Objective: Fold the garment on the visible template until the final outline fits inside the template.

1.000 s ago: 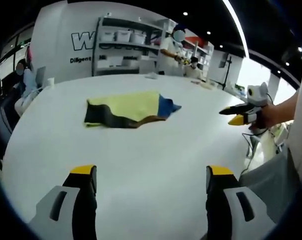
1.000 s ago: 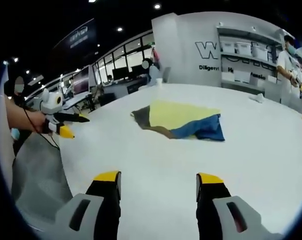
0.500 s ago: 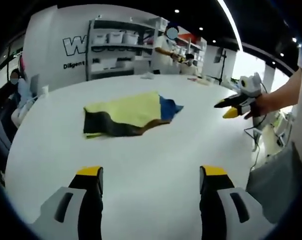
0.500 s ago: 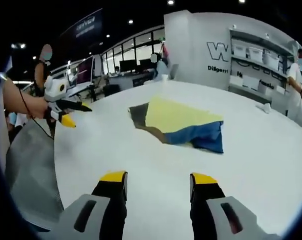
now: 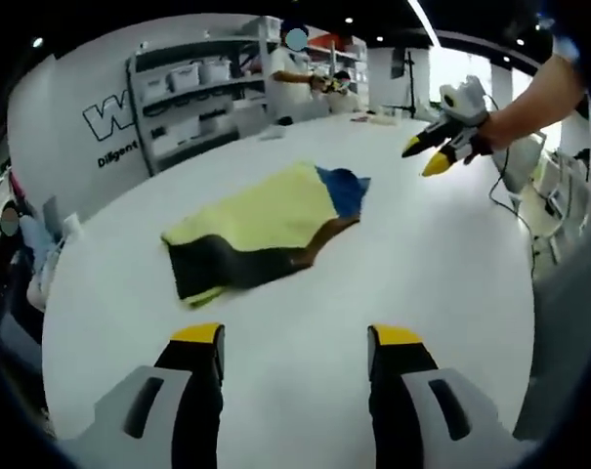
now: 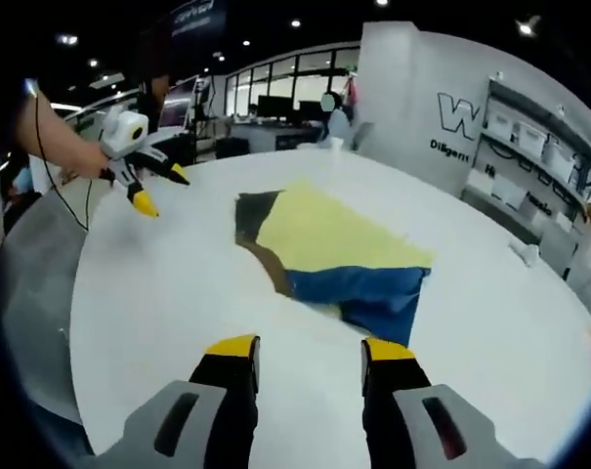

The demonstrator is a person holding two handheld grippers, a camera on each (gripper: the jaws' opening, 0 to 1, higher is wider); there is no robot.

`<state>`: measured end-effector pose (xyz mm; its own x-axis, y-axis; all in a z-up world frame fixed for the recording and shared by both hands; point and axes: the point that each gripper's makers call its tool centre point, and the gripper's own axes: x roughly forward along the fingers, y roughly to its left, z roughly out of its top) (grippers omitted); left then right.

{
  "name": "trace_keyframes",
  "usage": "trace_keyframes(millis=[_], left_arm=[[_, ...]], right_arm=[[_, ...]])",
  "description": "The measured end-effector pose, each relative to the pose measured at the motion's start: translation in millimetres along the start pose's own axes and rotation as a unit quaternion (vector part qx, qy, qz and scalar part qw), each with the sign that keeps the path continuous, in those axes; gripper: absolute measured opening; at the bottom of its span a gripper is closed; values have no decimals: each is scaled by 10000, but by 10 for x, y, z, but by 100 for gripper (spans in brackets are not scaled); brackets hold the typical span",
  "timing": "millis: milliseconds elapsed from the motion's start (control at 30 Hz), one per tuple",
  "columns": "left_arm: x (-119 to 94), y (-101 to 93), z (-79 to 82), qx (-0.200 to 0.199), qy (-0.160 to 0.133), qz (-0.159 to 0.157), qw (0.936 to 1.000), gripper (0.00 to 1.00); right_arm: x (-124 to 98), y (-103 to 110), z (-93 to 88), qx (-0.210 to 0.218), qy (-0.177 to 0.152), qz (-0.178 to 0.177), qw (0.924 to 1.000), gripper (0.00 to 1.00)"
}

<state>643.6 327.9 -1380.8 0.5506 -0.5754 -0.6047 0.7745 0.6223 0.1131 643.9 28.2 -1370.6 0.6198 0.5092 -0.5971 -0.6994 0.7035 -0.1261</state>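
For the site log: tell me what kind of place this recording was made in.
Probably a company lab or open office floor: a big white table holds the garment, a shelving rack carries storage bins beside wall lettering, and desks with monitors line the windows.

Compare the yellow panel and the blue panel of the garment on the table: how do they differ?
The yellow panel is the larger, and lies flat and smooth; the blue panel is smaller and rumpled at its end. In the right gripper view, blue lies nearest the right gripper, yellow beyond it. Both belong to one folded garment lying on the white table, touched by neither gripper.
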Motion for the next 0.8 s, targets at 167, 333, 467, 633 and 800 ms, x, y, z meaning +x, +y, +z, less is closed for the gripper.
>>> trace_keyframes(millis=[167,333,467,633,800], left_arm=[[167,157,57,291,62,-52,9995,49],[337,316,93,678,189,-93,9975,44],[446,465,140,1213,288,-67,9922,39],[560,624,134,2010,511,-10,9783,36],[683,682,147,2839,624,2,9568,32]], right_arm=[[195,-210,49,-423,110,33,9990,31],[351,-356,64,-962,300,106,9949,29],[476,-468,76,-1499,487,255,9872,25],[591,-592,80,-1845,621,340,9803,24],[684,-689,94,-1935,624,355,9785,23]])
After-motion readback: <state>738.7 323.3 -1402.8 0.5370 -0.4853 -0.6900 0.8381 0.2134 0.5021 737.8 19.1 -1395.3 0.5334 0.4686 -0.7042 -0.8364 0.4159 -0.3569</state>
